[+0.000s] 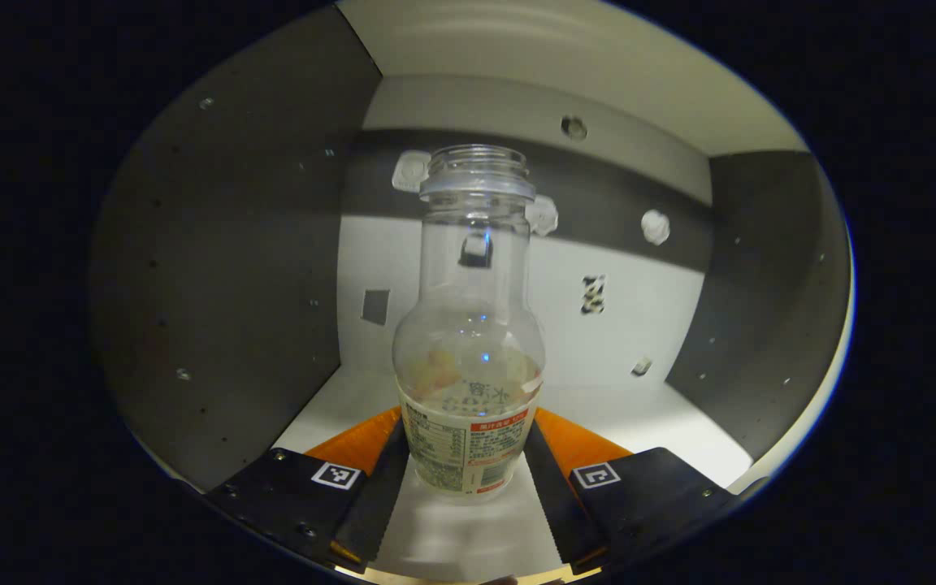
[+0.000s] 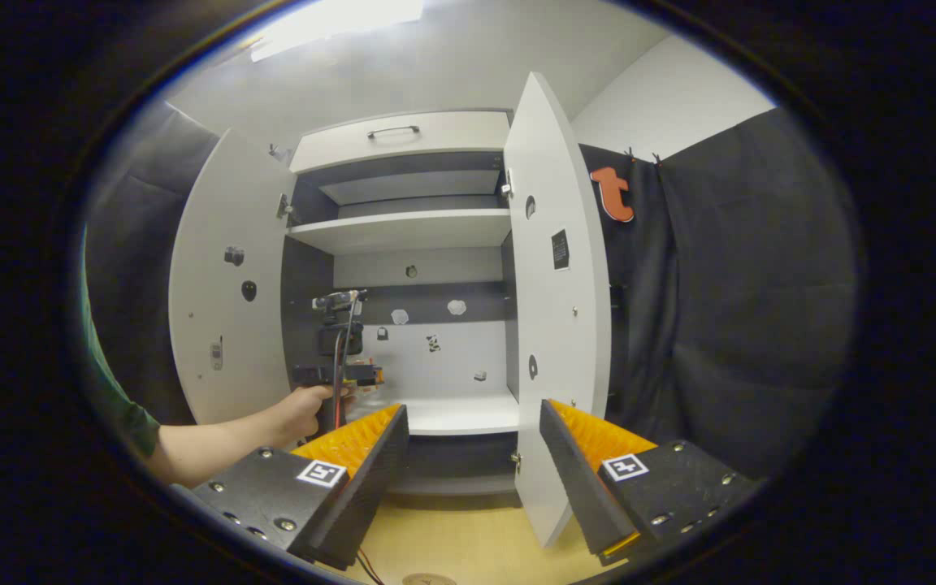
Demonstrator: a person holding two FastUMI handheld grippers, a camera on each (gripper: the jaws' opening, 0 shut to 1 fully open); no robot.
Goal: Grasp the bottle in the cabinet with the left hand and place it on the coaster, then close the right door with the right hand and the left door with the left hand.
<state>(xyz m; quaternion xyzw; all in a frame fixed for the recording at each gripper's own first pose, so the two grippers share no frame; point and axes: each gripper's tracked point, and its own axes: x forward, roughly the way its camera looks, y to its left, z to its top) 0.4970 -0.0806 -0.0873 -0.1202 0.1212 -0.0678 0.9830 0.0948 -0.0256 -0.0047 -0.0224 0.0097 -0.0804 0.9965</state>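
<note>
Bottle [image 1: 468,341], clear and uncapped, is standing upright on the cabinet shelf [image 1: 655,422], sitting between the spread fingers of the left gripper [image 1: 466,463], which are flanking its labelled base without clearly pressing it. Right gripper [image 2: 474,443] is hanging open before the open right door [image 2: 553,301]

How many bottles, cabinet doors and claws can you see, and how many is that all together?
Bottle: 1
Cabinet doors, left door and right door, both open: 2
Claws, left claw and right claw: 2
Total: 5
</note>
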